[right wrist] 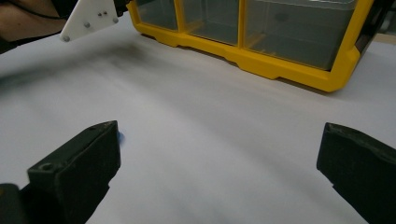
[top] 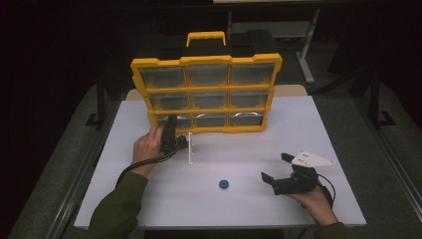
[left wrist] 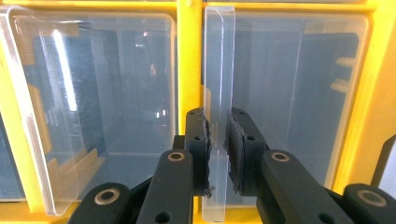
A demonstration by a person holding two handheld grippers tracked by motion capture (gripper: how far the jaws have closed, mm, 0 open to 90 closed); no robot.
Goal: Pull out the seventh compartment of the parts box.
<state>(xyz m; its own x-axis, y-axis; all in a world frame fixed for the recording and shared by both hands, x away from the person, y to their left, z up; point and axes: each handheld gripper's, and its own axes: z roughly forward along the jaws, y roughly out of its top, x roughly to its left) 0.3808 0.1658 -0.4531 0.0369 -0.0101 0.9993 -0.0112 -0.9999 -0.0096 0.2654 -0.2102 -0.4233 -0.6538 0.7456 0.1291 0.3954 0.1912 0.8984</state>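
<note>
A yellow organizer [top: 206,60] with clear drawers stands upright at the back of the white table [top: 249,149]. My left gripper [top: 169,123] is up against its bottom-left drawer [top: 175,121]. In the left gripper view the left gripper [left wrist: 217,122] is shut on that drawer's clear plastic pull lip [left wrist: 218,60], with both pads pressed against it. My right gripper [top: 276,167] rests low at the front right, jaws wide apart with nothing between them. In its own view the right gripper [right wrist: 219,140] points over bare table toward the organizer [right wrist: 299,70].
A small blue round piece [top: 224,184] lies on the table between the two hands, near the front. Its blue edge [right wrist: 121,136] peeks out beside the right gripper's left jaw. The left gripper's white plate [right wrist: 88,18] shows at top left.
</note>
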